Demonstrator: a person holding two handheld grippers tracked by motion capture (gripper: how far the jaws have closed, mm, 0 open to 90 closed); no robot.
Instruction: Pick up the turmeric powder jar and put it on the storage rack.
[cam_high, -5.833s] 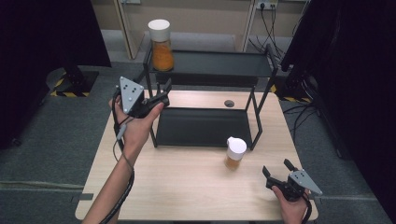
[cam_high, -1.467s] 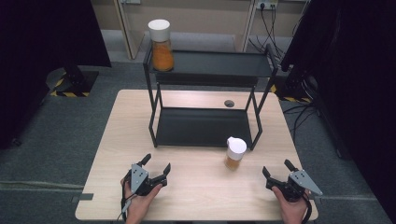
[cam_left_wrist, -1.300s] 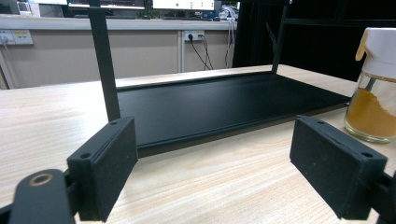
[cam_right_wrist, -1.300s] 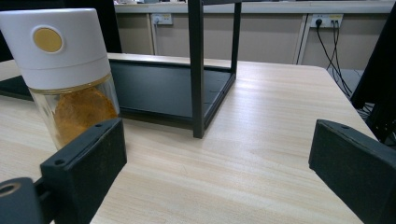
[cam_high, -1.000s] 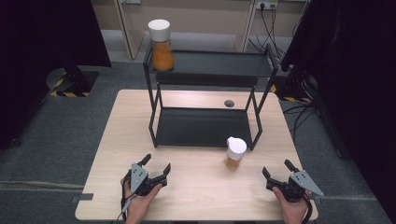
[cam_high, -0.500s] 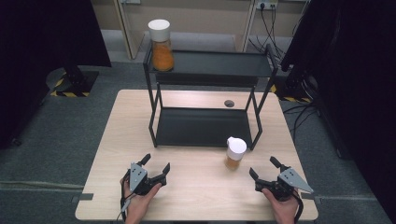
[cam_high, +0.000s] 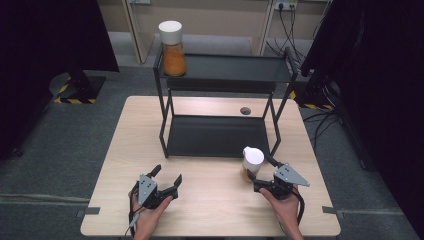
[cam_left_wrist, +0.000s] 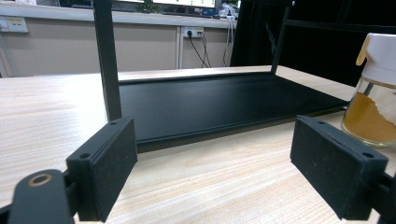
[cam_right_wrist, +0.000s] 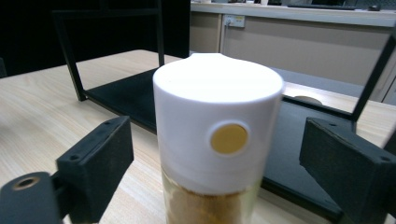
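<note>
Now the right hand-held gripper (cam_high: 259, 174) has slid up to the small spice jar (cam_high: 252, 163) before the rack (cam_high: 220, 135), jaws closing around it, not yet gripping; the left hand-held gripper (cam_high: 167, 179) waits open, empty.

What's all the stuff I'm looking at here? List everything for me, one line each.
Light wooden table: one, pale wood, centre of the high view, on grey carpet.
Black metal two-tier shelf rack: one, black, at the table's far half.
Tall glass jar of orange powder with white lid: one, on the rack's top tier, left corner.
Small glass jar of orange powder with white cap: one, on the table in front of the rack, between the right gripper's jaws with gaps either side.
Round cable hole: one, dark, in the tabletop behind the rack.
Left gripper: one, black, open, near table edge.
Right gripper: one, black, jaws just closing around the small jar.
</note>
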